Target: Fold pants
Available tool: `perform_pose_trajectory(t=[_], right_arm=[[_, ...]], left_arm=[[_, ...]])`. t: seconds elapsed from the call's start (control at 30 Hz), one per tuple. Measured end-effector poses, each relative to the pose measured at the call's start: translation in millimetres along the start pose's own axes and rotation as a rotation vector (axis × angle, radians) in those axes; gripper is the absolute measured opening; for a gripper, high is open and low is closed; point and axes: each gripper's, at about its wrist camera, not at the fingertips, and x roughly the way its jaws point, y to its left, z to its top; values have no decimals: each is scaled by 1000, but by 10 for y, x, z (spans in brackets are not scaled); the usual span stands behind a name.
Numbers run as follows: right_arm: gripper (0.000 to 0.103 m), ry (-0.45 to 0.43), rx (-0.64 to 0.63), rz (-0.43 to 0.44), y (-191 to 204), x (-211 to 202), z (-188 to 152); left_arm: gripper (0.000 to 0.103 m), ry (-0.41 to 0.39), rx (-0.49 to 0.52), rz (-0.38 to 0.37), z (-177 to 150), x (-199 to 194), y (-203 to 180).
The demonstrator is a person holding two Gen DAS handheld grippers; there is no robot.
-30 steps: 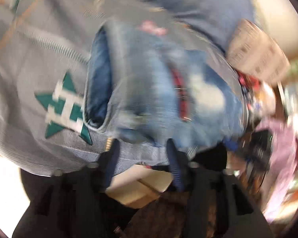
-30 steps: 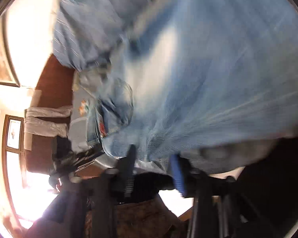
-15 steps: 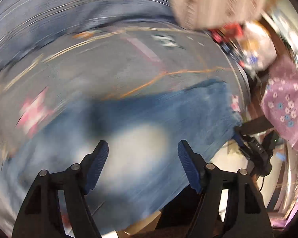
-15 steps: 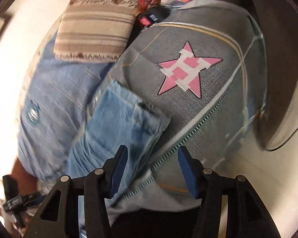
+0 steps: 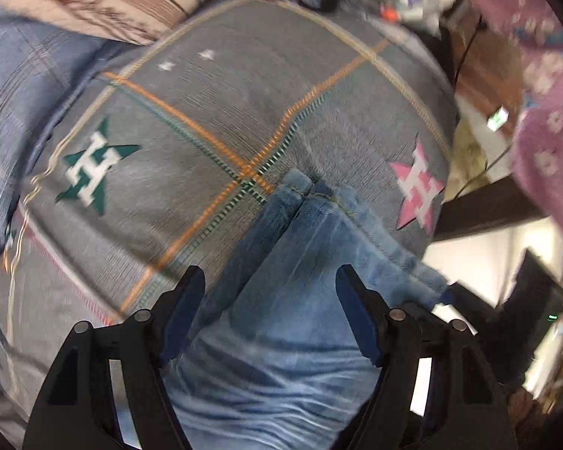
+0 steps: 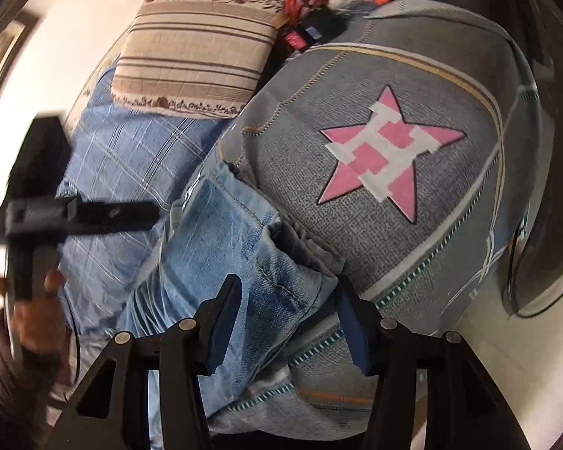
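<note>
Light blue jeans (image 5: 292, 300) lie on a grey bedcover (image 5: 221, 112) with star patterns. In the left wrist view the two leg hems lie side by side ahead of my left gripper (image 5: 270, 311), which is open above the legs and holds nothing. In the right wrist view the jeans (image 6: 236, 247) run from the lower left to a hem edge just ahead of my right gripper (image 6: 285, 322), which is open and empty over the denim. The left gripper also shows at the left of the right wrist view (image 6: 142, 213).
A striped beige pillow (image 6: 199, 45) lies at the head of the bed on a blue checked sheet (image 6: 124, 165). Red and dark clutter (image 6: 307, 18) sits beyond the pillow. A pink floral cloth (image 5: 544, 112) hangs at the right. The bed edge drops off at the right (image 6: 514, 270).
Both grippers were shut on the jeans a second ago. They have let go, opened and drawn back, and the jeans now lie flat on the bedcover.
</note>
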Motion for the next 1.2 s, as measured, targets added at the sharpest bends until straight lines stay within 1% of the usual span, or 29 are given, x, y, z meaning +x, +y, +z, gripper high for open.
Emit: perform_pose_trajectory(t=[0.03,0.13,0.2,0.23,0.27,0.3,0.33,0.37,0.4,0.43,0.47,0.5,0.53,0.57,0.6,0.63,0.67,0.7,0.73,0.77,0.8,0.83,0.87,0.9,1.0,1.03,1.1,1.2], right_arm=[[52,-3,-15,-9,11,-1,1],[52,-5,-23,-16,2,-5,5],[45,-3,-29,-15,-4,-7,7],[43,0,-38,-16,-6,-1,8],[36,-3,-44,-18,-12,1,9],[27,-9,-45,-17,-35,4,9],[26,-7,-45,-11,-60,17,19],[24,-6,-41,2,-72,25,39],[22,-7,-35,17,-64,21,69],[22,-18,-38,40,-22,-10,108],[22,-42,-45,60,31,-57,137],[22,-77,-55,87,102,-119,163],[22,-108,-70,103,171,-159,176],[22,-127,-80,100,215,-155,179],[23,-125,-87,85,227,-91,187],[23,-101,-87,42,197,28,191],[26,-70,-67,-6,133,132,191],[25,-31,-26,2,40,205,191],[28,-48,18,47,-37,143,186],[35,-63,33,58,-68,66,177],[50,-75,25,54,-84,-20,159],[56,-76,20,51,-112,-88,128],[59,-70,28,52,-144,-133,92],[59,-61,45,64,-179,-158,37],[59,-22,86,121,-232,-133,-154],[59,-17,89,148,-239,-115,-211],[59,-21,88,191,-207,-39,-237],[58,-59,77,233,-171,38,-222]], left_arm=[[72,22,30,37,23,92,-33],[72,69,109,83,6,263,-120],[72,68,139,106,-7,313,-175],[68,49,142,121,-15,320,-198],[59,19,133,156,-20,322,-220],[39,7,124,155,-27,319,-238],[23,2,110,135,-27,281,-255],[16,-13,103,159,-20,236,-268],[1,-41,100,189,-5,160,-273],[2,-70,86,177,14,59,-242],[2,-105,48,155,42,-58,-168],[2,-131,18,162,69,-126,-91],[2,-139,3,183,89,-136,-46],[2,-121,-15,228,108,-70,15],[2,-88,-34,249,104,7,86],[2,-45,-60,245,96,80,189],[2,-10,-102,214,81,127,306],[2,-4,-130,176,70,128,381],[3,-12,-150,119,50,82,457],[6,-11,-154,86,62,56,484],[20,-5,-156,50,80,16,522],[46,4,-152,-2,93,-14,533],[60,9,-143,-33,101,-35,518],[72,7,-126,-50,103,-59,488],[72,-2,-19,-63,131,-88,315],[72,3,33,-48,127,-80,238],[72,16,94,1,101,-42,108],[72,44,175,61,61,47,55]])
